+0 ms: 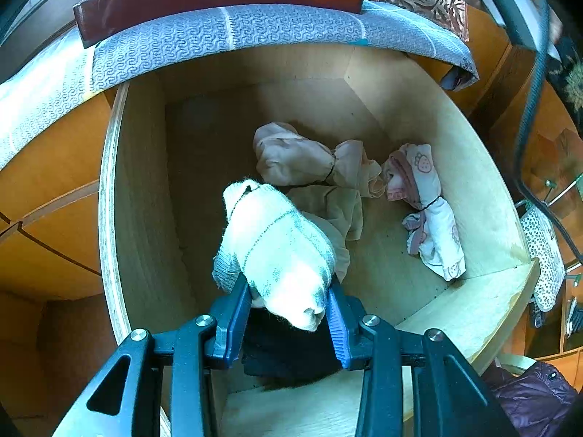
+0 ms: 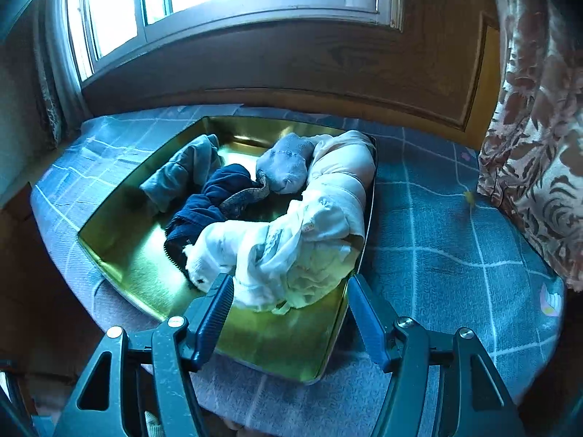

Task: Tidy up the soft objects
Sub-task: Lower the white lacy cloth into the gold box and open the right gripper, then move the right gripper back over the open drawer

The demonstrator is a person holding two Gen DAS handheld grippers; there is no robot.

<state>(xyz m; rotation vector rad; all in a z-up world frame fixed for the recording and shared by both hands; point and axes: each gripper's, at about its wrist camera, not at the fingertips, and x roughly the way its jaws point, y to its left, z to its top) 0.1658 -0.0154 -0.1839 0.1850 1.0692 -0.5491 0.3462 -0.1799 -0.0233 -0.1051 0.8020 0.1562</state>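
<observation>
Socks rolled into a white bundle [image 1: 277, 251] sit clamped between your left gripper [image 1: 289, 307] pads, held above the open wooden drawer [image 1: 484, 196]. You aim that gripper steeply down; the bundle's long axis runs away from the jaws, toward the drawer's back left. Below lie a beige bundle [image 1: 295, 160] and a strawberry-print bundle [image 1: 426, 207]. Your right gripper [image 2: 289, 289] stands apart, empty, tilted down over the white cloth [image 2: 291, 255] in the metal tray [image 2: 127, 255].
</observation>
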